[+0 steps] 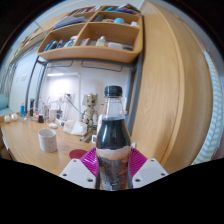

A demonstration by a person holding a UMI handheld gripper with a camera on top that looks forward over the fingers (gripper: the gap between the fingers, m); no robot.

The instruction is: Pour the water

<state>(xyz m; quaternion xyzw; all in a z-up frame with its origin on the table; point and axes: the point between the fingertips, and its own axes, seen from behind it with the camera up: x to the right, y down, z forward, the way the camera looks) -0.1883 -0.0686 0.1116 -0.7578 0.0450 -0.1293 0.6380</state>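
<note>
A clear plastic bottle [113, 135] with a black cap and dark liquid stands upright between my fingers. My gripper [113, 162] is shut on the bottle, both magenta pads [90, 160] pressing against its lower body at the label. The bottle is held above the wooden desk [25, 143]. A white mug [48, 140] stands on the desk to the left, beyond the fingers.
A small wooden robot figure [90, 109] and white items [73, 126] stand further back on the desk. A wooden shelf [90, 40] with assorted objects hangs above. A tall wooden cabinet side [175, 90] rises close on the right.
</note>
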